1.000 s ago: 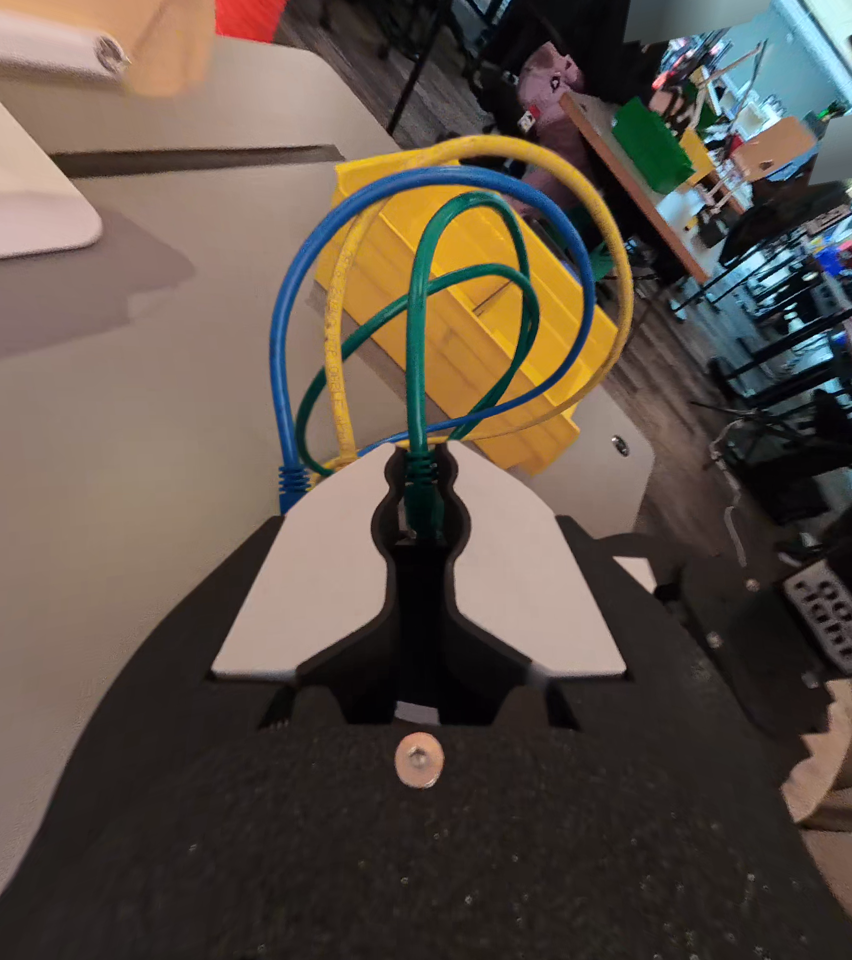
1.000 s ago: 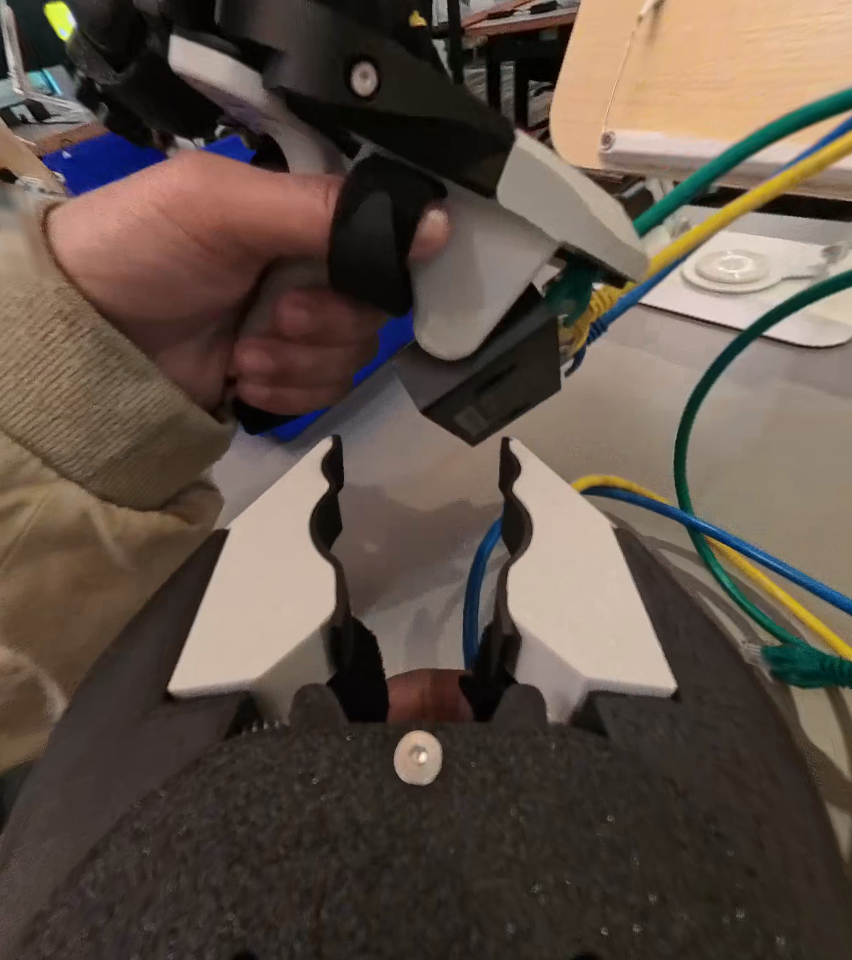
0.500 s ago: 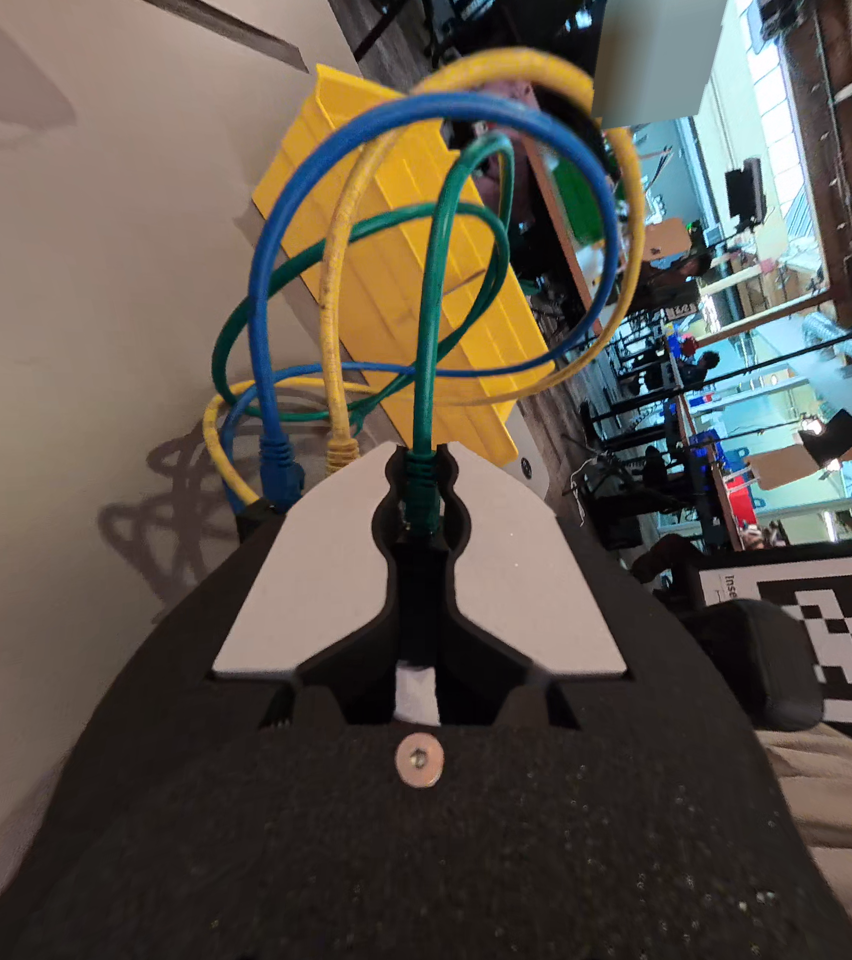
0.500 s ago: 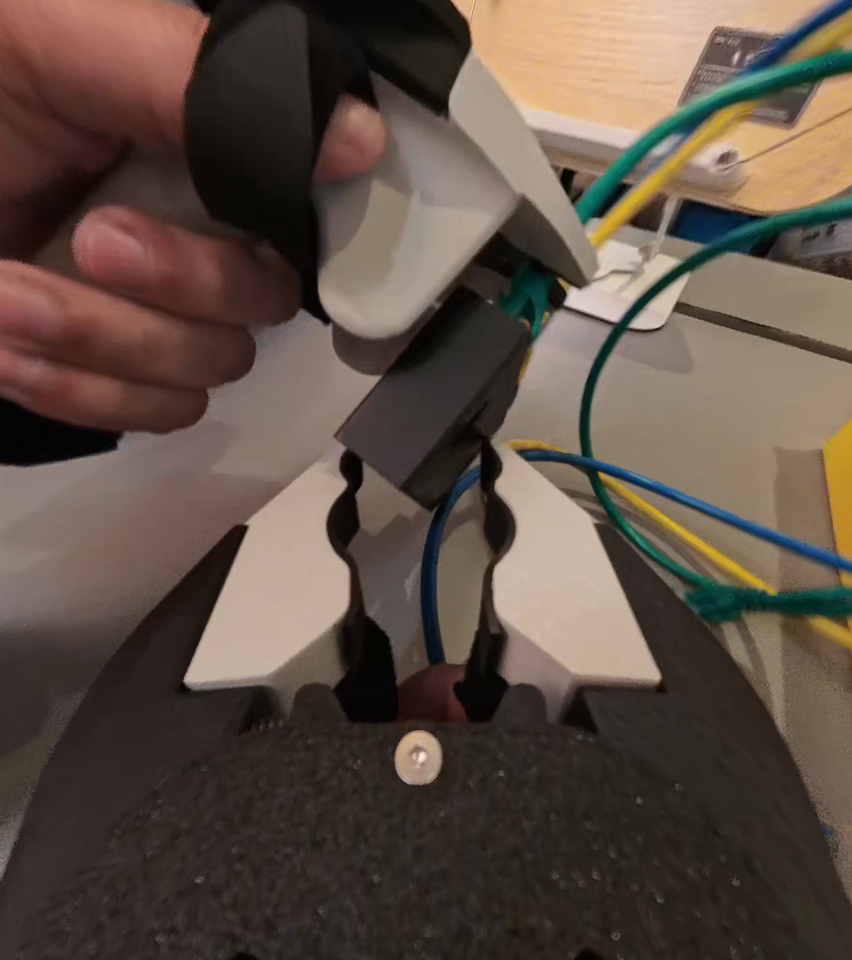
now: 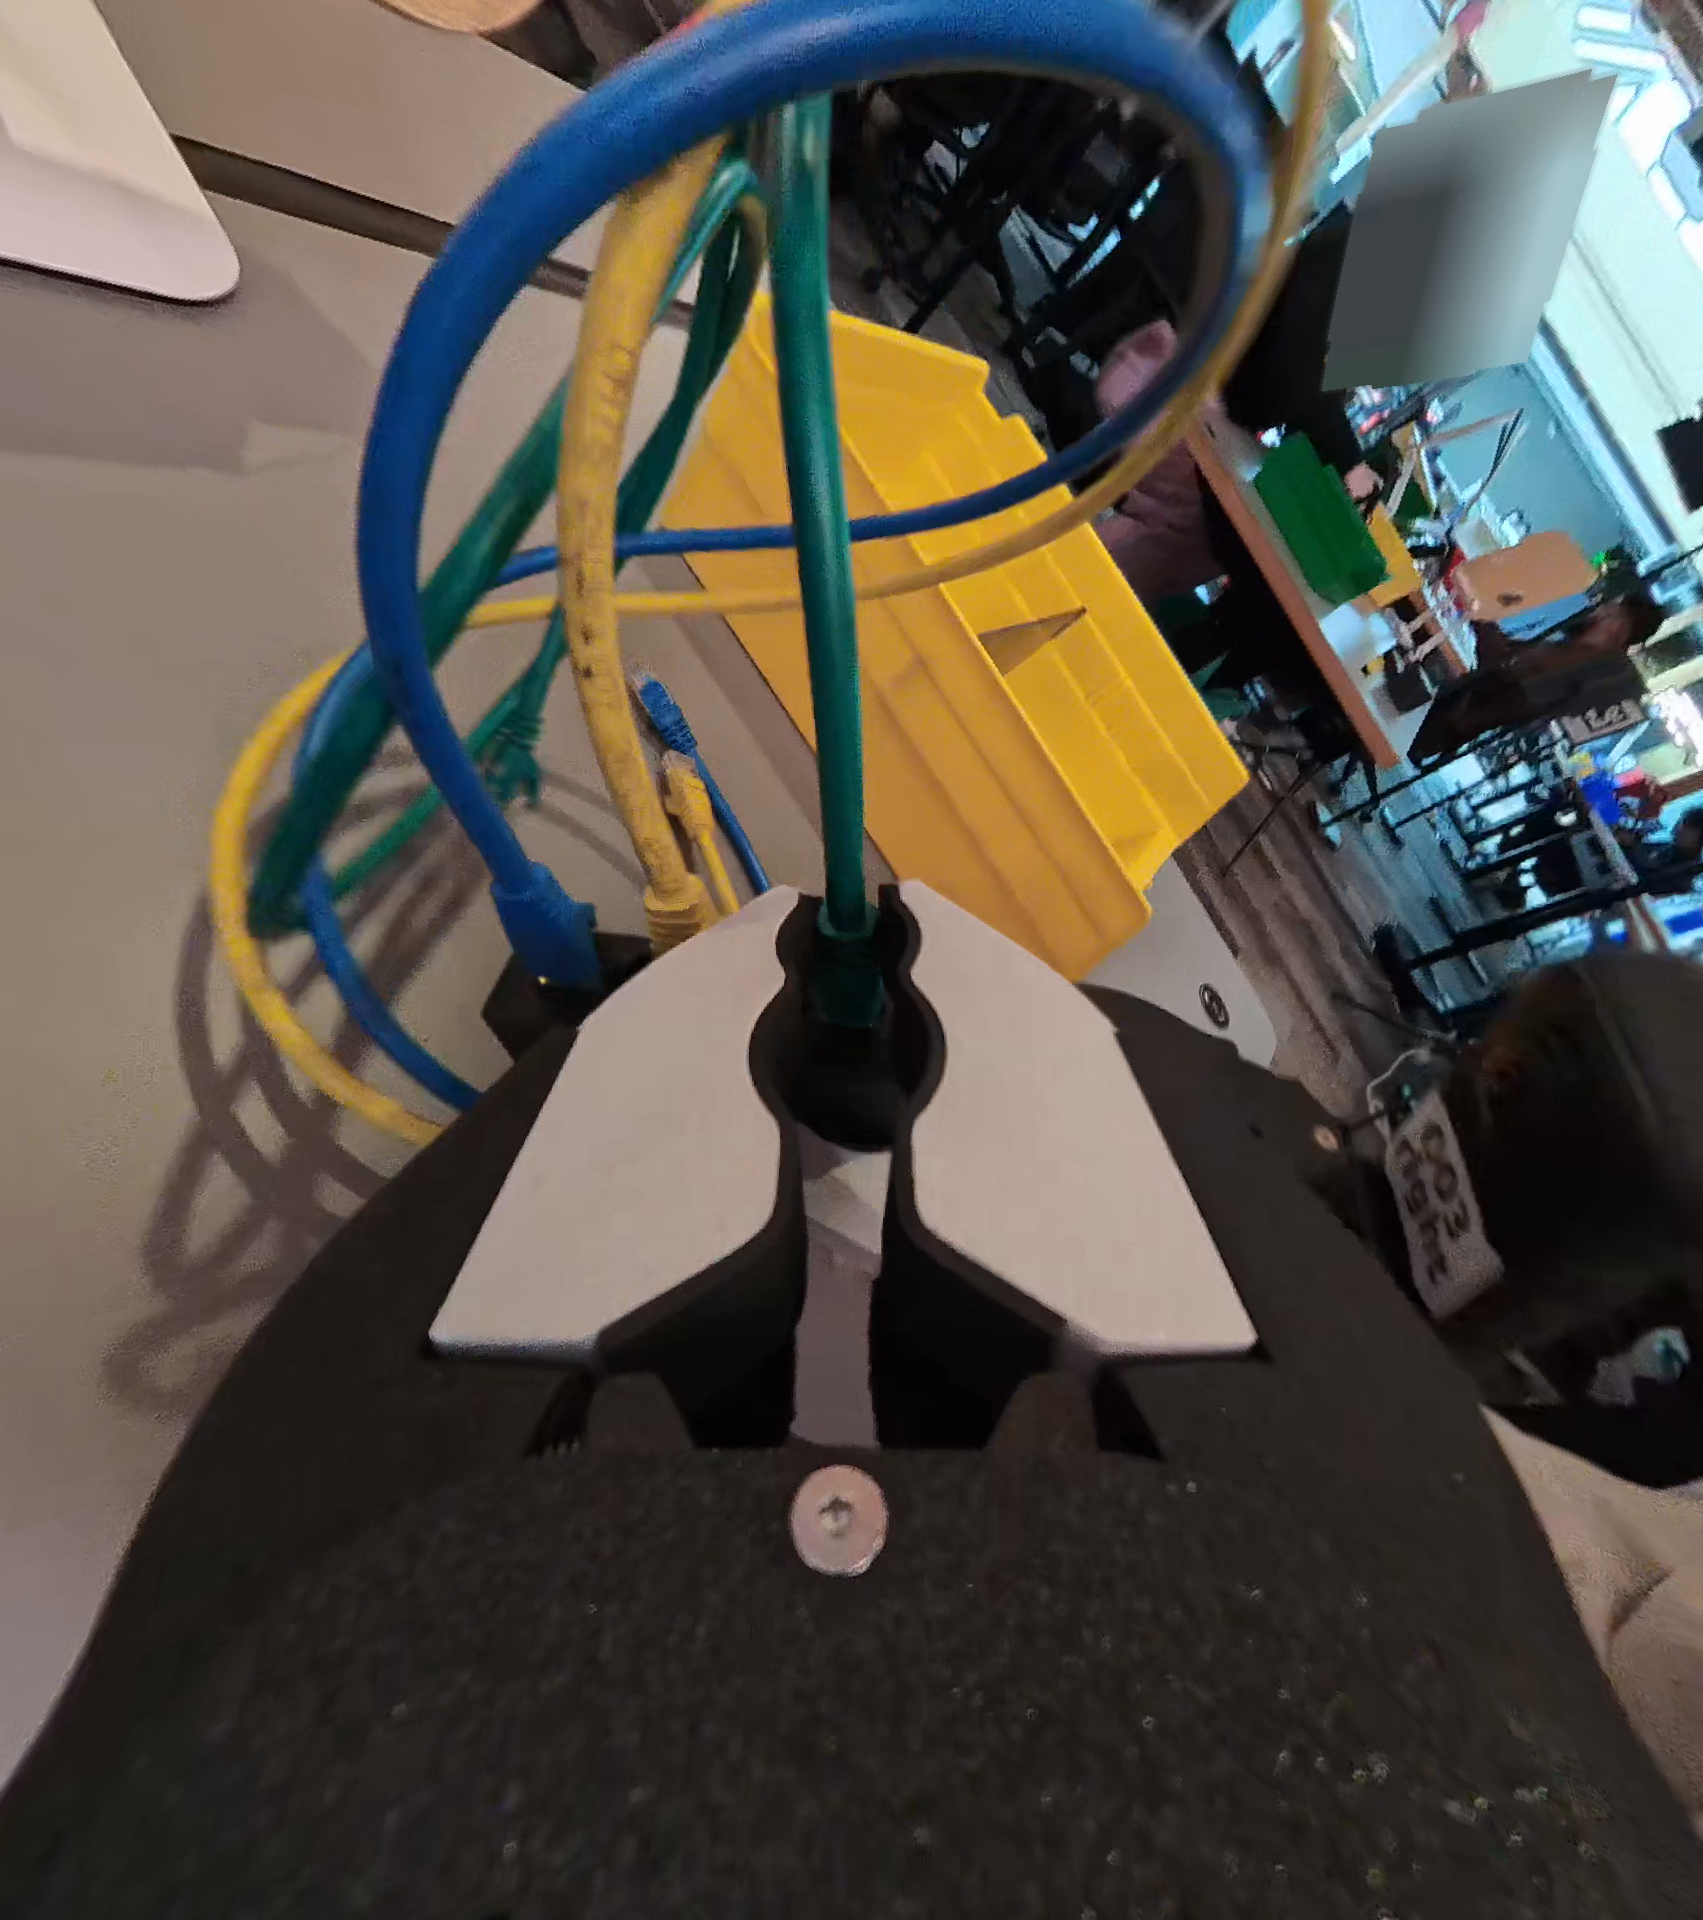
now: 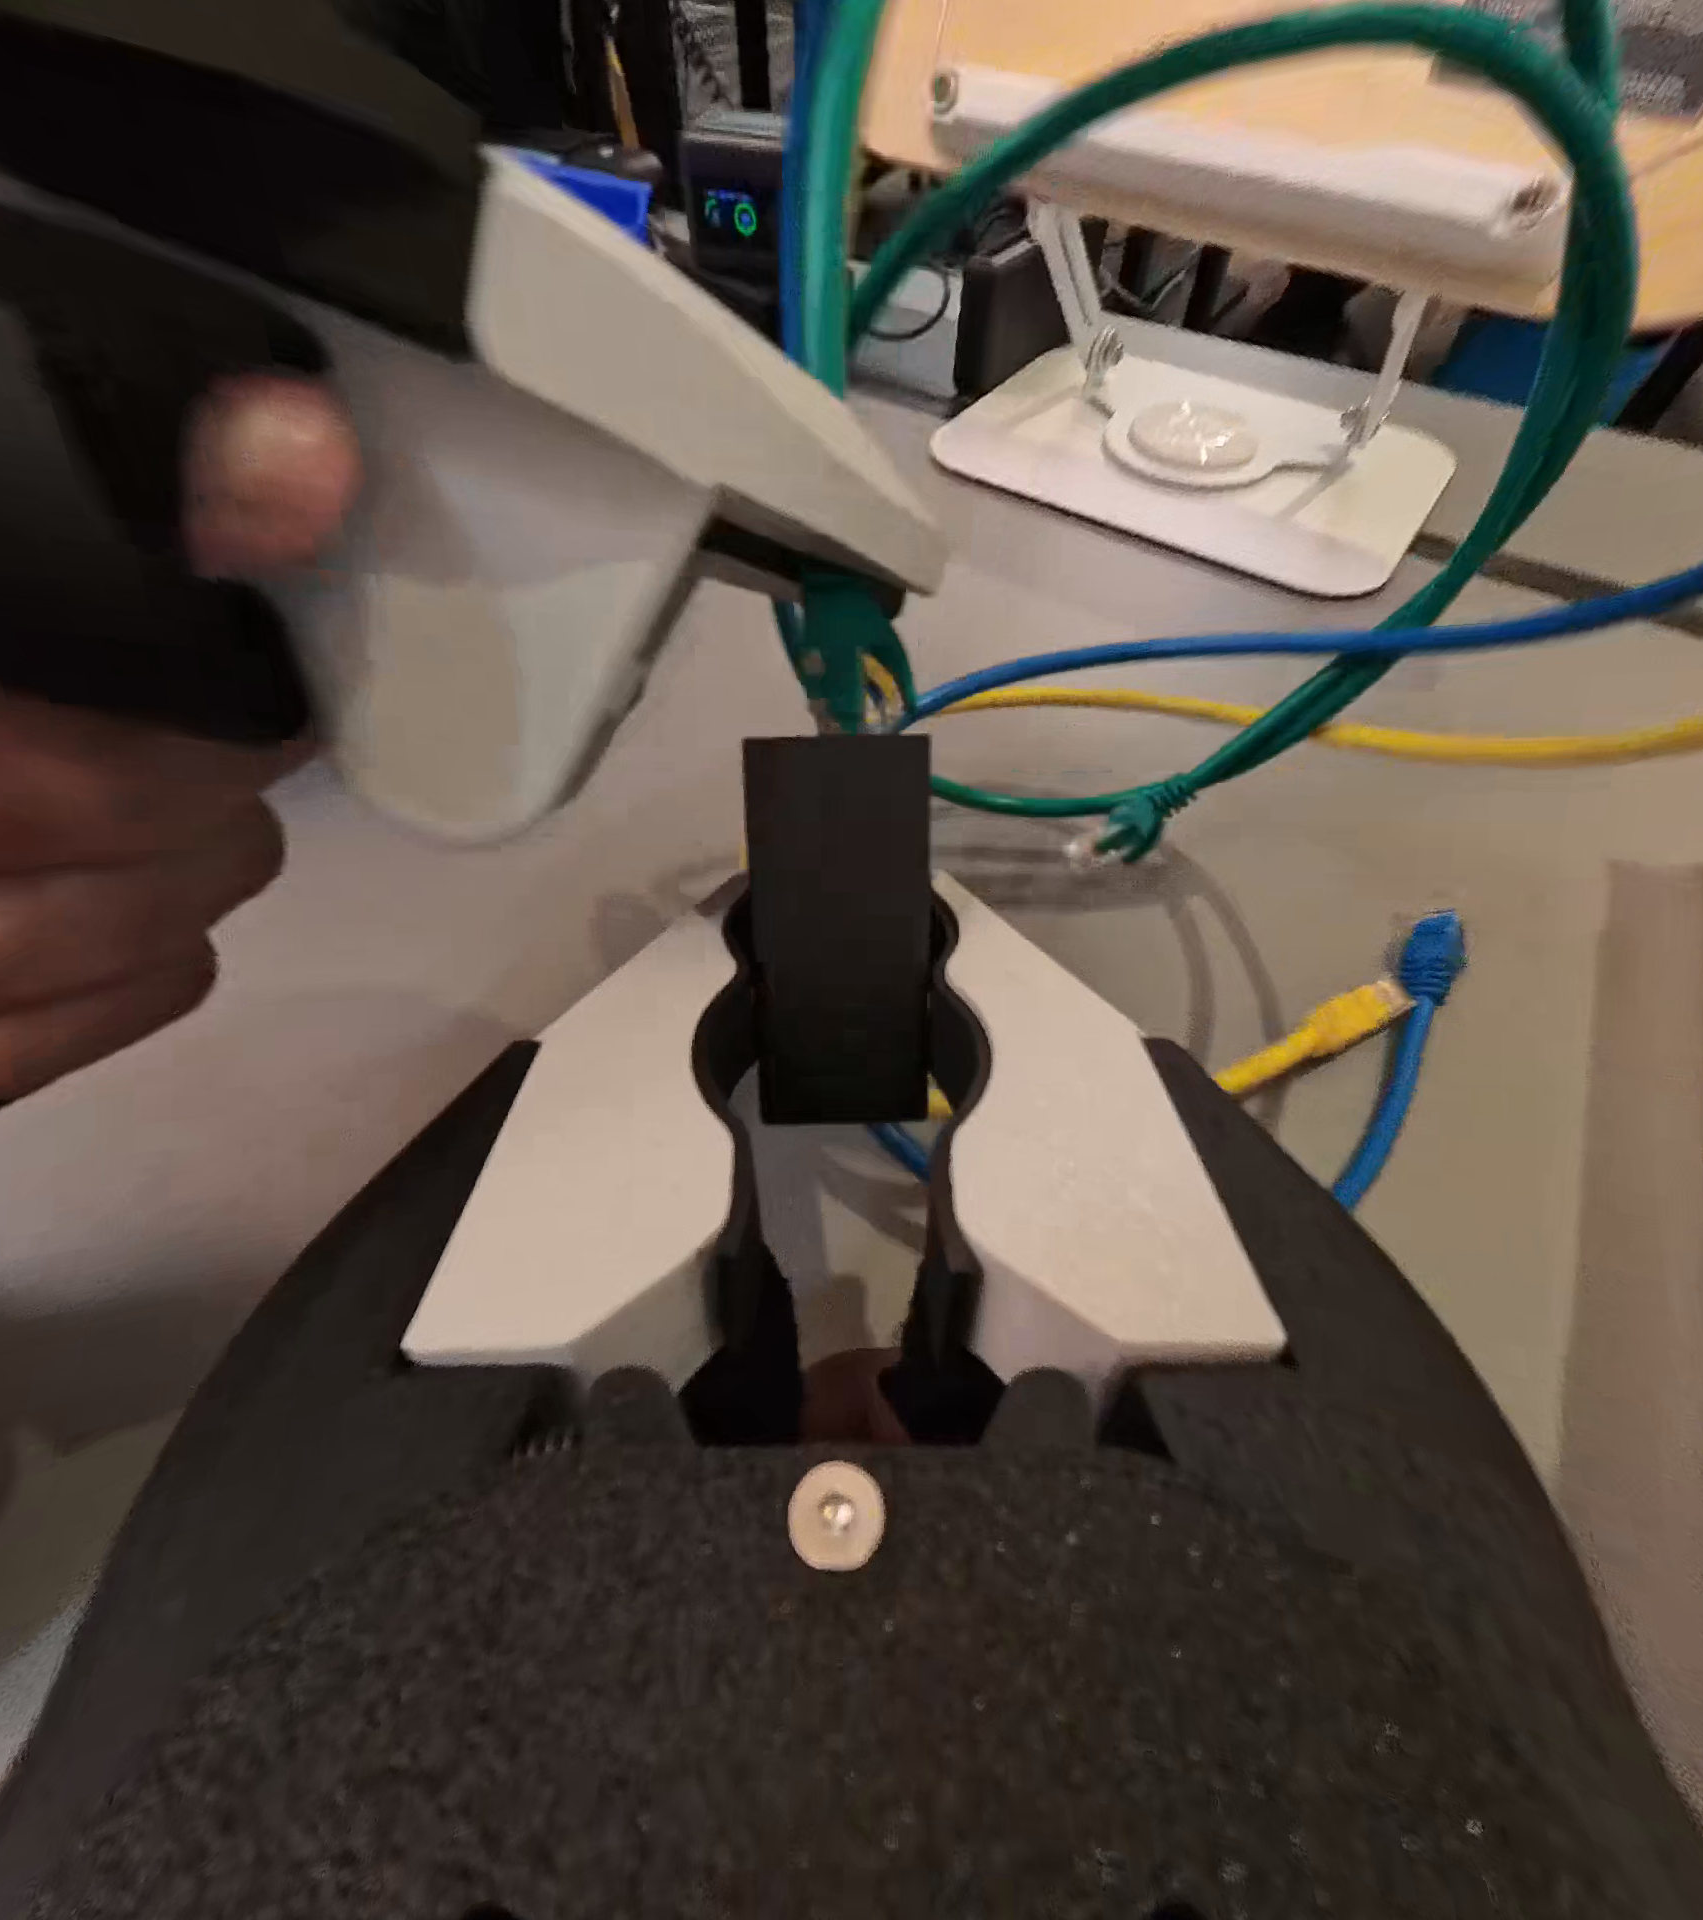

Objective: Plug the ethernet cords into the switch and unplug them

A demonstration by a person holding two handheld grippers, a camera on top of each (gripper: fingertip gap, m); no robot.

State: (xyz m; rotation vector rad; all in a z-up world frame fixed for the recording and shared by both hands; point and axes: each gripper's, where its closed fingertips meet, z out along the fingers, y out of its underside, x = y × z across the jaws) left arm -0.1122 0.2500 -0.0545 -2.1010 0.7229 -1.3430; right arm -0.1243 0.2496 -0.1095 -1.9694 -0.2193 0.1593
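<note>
My right gripper (image 6: 839, 997) is shut on the small black switch (image 6: 836, 935) and holds it upright above the grey table (image 6: 411, 1039). My left gripper (image 5: 847, 966) is shut on the plug of the green ethernet cord (image 5: 811, 520). In the right wrist view the left gripper (image 6: 826, 582) holds that green plug (image 6: 842, 644) right at the switch's top edge; I cannot tell whether it is seated. A blue cord (image 5: 540, 914) and a yellow cord (image 5: 670, 894) are plugged into the switch (image 5: 546, 992).
Loose green (image 6: 1127, 821), blue (image 6: 1429, 951) and yellow (image 6: 1346, 1023) plug ends lie on the table to the right. A yellow bin (image 5: 982, 675) stands beyond the cords. A white stand base (image 6: 1190, 488) sits at the back. A person's hand (image 6: 47, 883) grips the left gripper. About 6 cm separates my left fingertips from my right.
My right gripper has moved in and shut on the switch, which now stands upright between its fingers. The left gripper has swung round above it, still shut on the green plug.
</note>
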